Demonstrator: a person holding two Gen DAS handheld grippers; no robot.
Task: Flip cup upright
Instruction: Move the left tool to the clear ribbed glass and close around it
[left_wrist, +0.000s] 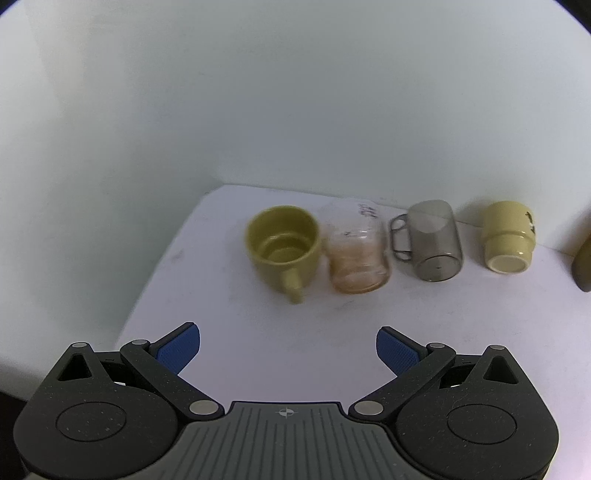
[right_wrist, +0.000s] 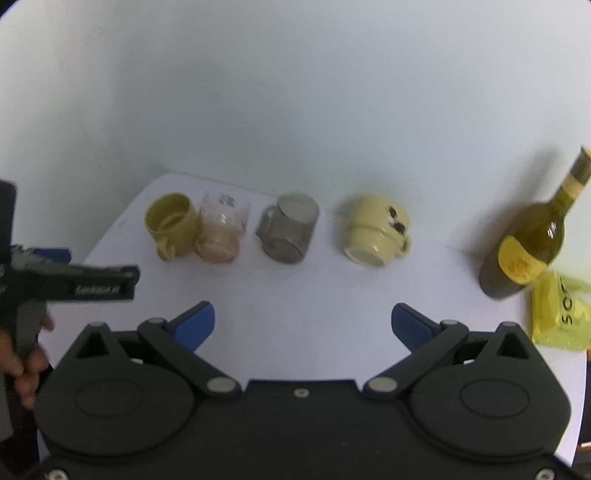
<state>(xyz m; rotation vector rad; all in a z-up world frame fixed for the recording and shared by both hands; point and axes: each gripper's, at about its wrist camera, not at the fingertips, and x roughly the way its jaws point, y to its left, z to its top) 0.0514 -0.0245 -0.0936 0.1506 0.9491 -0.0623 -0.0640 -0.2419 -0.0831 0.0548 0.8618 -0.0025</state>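
Cups stand in a row along the back of the white desk, close to the pale wall. Leftmost is an olive-yellow mug sitting upright, mouth up, its handle pointing toward the camera. Touching its right side is a clear, pinkish-tinted glass cup; its outline is blurred, and the base seems to face the front as if it were tipped over, though that cannot be told for certain. Next comes a smoky grey transparent cup with a thin loop handle on its left side, tilted so that its flat bottom faces forward. Further right, well apart from the grey one, a cream ceramic mug with dark markings lies tipped, its pale underside turned to the front and its handle at the right.

In the right wrist view, a dark olive wine bottle with a yellow label stands near the desk's right edge, with a yellow packet just beside it.

Both tools hover over the near, bare part of the desk. The left tongs are spread wide, blue pads apart and holding nothing. The right tongs are likewise wide apart and hold nothing.
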